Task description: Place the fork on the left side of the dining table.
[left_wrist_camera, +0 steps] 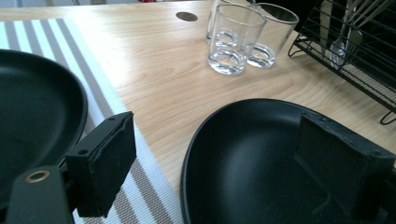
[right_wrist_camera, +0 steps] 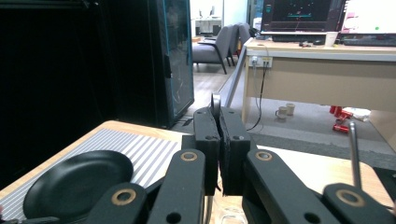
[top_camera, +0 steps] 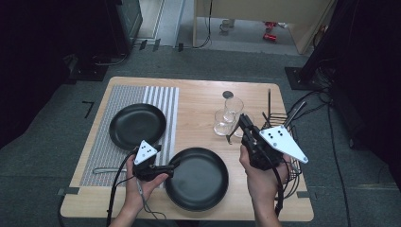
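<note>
Left gripper (top_camera: 174,164): fingers released, spread over the rim of the near round black plate (top_camera: 198,178).
Right gripper (top_camera: 240,118): fingers clenched on a thin metal utensil (right_wrist_camera: 215,103), above the clear drinking glasses (top_camera: 228,116).

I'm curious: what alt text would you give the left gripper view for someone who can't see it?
The open left claw reaches over the rim of a black plate on a wooden table. A second black plate lies on a striped placemat at left, with clear glasses and a wire rack behind.
</note>
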`<action>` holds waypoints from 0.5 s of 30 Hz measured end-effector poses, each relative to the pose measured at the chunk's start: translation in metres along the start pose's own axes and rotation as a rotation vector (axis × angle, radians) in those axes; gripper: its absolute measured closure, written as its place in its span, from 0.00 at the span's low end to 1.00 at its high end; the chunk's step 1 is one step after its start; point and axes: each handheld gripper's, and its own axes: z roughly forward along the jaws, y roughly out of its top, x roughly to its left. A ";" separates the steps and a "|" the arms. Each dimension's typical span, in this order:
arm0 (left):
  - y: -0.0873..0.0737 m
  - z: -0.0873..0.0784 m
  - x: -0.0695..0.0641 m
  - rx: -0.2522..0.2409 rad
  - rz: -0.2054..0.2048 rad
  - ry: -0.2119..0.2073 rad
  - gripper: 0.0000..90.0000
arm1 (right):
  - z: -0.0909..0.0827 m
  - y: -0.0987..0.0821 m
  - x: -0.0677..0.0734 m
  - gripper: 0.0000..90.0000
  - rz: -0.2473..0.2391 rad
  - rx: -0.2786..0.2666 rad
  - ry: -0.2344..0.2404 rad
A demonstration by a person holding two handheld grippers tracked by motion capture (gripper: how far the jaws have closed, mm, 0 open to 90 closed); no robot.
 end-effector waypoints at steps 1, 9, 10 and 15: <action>0.000 0.001 -0.001 -0.001 0.004 0.000 0.14 | 0.001 0.000 0.001 0.98 -0.001 0.001 0.004; 0.003 0.007 -0.009 -0.005 0.014 -0.017 0.14 | 0.003 -0.003 0.006 0.98 0.006 0.005 0.014; 0.003 0.008 -0.010 -0.005 0.015 -0.019 0.14 | 0.003 -0.003 0.007 0.98 0.007 0.004 0.016; 0.005 0.012 -0.015 -0.004 0.021 -0.024 0.15 | 0.004 -0.004 0.009 0.98 0.006 0.007 0.024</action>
